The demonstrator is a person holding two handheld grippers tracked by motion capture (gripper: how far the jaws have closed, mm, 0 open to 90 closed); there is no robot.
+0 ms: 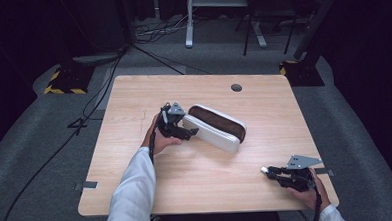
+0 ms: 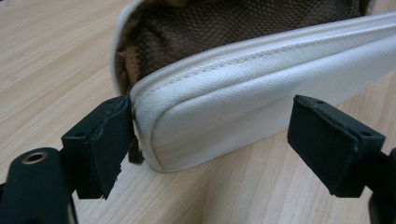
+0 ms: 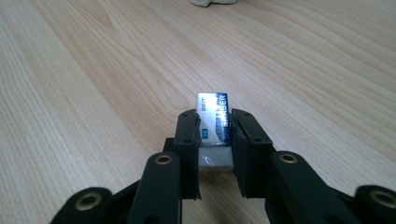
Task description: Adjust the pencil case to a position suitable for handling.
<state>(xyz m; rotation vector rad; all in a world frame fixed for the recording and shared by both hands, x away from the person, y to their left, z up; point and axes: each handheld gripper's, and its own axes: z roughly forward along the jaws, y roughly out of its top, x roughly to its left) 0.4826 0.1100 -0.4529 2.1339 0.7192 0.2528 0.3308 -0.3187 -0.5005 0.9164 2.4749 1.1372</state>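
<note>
Small white eraser in a blue printed sleeve (image 3: 214,126) is clenched between right gripper (image 1: 264,171) jaws, low over the counter (image 1: 197,180) nr its front-right corner, prob. bound for the white fabric pencil pouch w/ brown mesh lining (image 1: 215,124) lying unzipped mid-counter. Left gripper (image 2: 205,135) jaws are spread round the pouch's near end, one pad touching its edge, likely to steady it. Bare wood between gripper & pouch gives a free path; counter edge is close by right hand (image 1: 313,195).

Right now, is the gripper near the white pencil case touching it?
Touching. In the left gripper view, one pad of the left hand-held gripper rests against the white pencil case's corner; the other pad stands clear of it.
</note>
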